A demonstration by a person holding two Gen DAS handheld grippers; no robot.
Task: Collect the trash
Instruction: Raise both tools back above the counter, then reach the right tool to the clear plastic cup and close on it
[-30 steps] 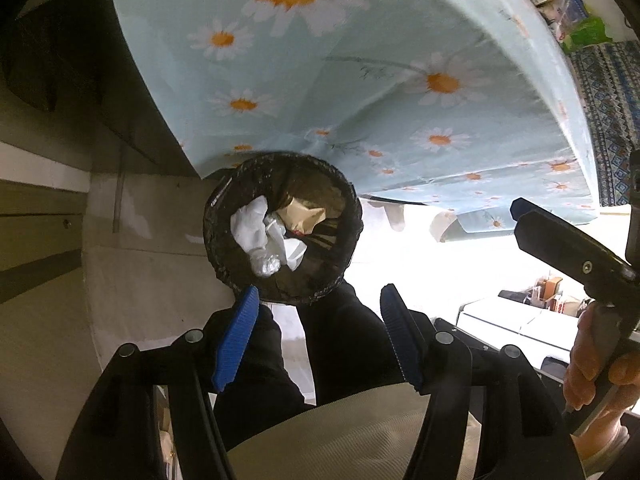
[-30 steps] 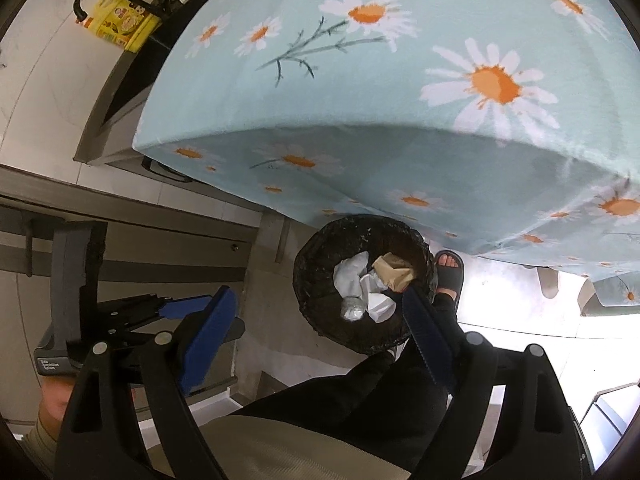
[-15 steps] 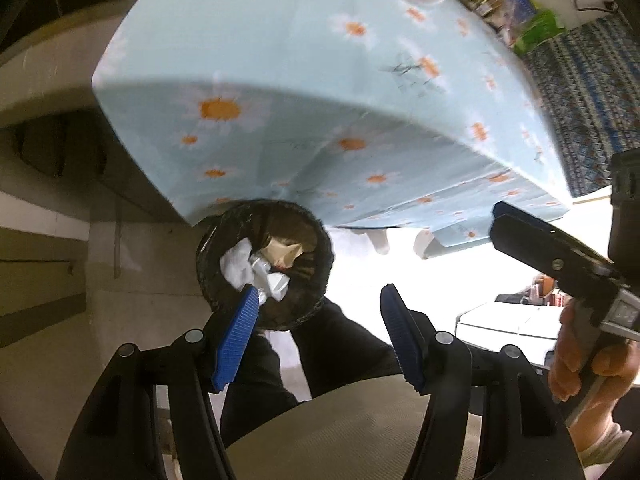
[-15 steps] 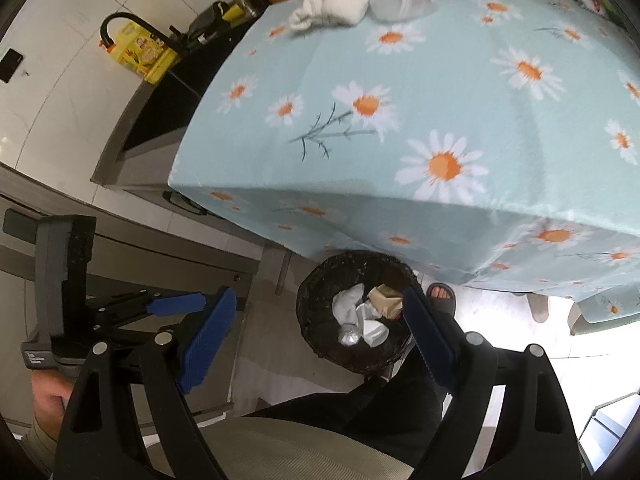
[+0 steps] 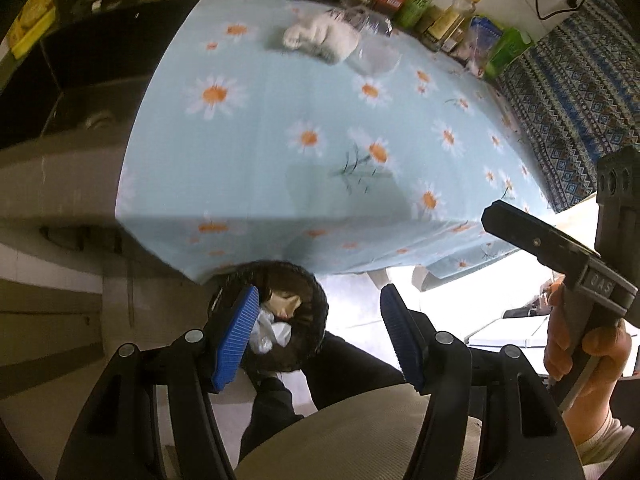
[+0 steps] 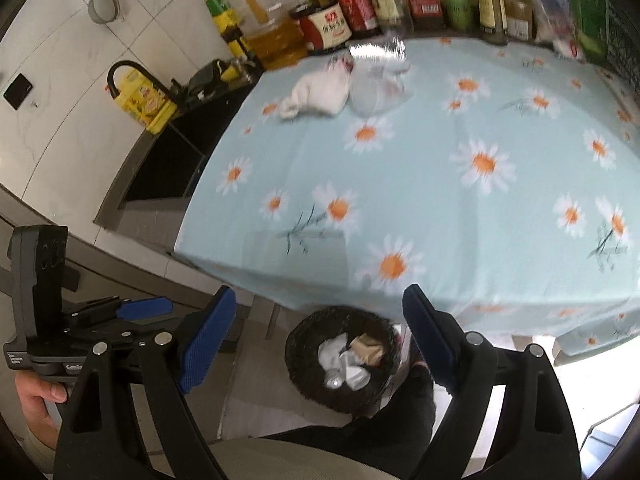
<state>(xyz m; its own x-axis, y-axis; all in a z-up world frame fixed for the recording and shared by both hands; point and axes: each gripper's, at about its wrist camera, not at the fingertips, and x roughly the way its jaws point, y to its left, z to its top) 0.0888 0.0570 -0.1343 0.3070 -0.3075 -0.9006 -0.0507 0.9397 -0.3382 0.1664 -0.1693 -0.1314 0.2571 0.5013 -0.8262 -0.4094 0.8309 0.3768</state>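
Observation:
A black woven trash basket [image 6: 312, 364] stands on the floor by the table's near edge, holding white crumpled paper [image 6: 340, 360] and a brown scrap; it also shows in the left wrist view [image 5: 312, 312]. On the daisy tablecloth [image 6: 440, 208], at the far side, lie a crumpled white tissue [image 6: 316, 94] and a clear plastic bottle [image 6: 376, 80]; both also show in the left wrist view, the tissue [image 5: 312, 34] and the bottle [image 5: 372, 46]. My left gripper [image 5: 318, 332] is open and empty above the basket. My right gripper [image 6: 320, 340] is open and empty too.
A row of sauce bottles and packets [image 6: 400, 4] lines the table's far edge by the tiled wall. A yellow oil jug [image 6: 140, 96] stands by a dark counter [image 6: 168, 160] on the left. A patterned cloth [image 5: 568, 112] hangs at the right. My legs are below.
Both grippers have risen and tilted up from the basket toward the tabletop. The tissue, bottle and back row of bottles have come into view. Both stay open and empty.

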